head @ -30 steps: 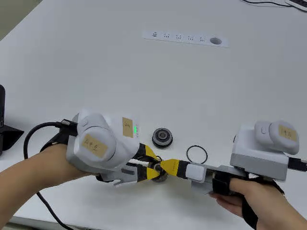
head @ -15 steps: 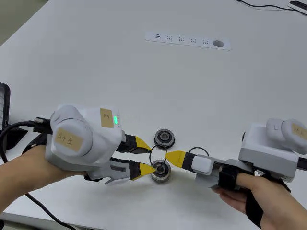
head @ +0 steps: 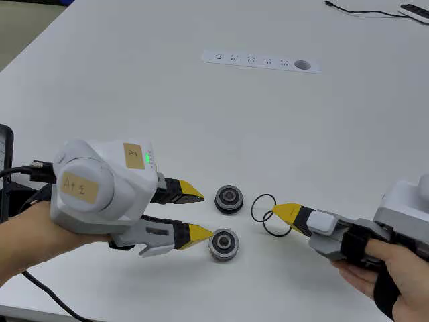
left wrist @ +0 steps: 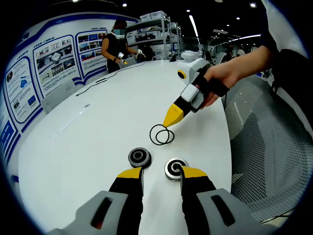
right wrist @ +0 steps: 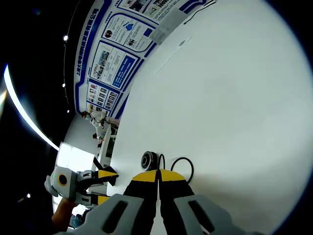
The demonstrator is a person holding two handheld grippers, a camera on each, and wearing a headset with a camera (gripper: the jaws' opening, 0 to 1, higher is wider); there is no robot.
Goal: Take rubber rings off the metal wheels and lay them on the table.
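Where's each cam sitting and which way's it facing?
Head view: headset, looking down at the table; left gripper, right gripper, the person's arms.
Left gripper view: on that gripper, open jaws facing the wheels and the right hand.
Right gripper view: on that gripper, shut on a rubber ring, facing the left gripper.
Shared: each gripper view sees the other gripper; the wheels lie between.

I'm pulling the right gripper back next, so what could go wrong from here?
1. The right gripper is shut, apparently on a rubber ring that overlaps the other ring on the table. Pulling back before opening could drag both.
2. The open left gripper has one jaw tip close beside the near wheel. A nudge could roll it.
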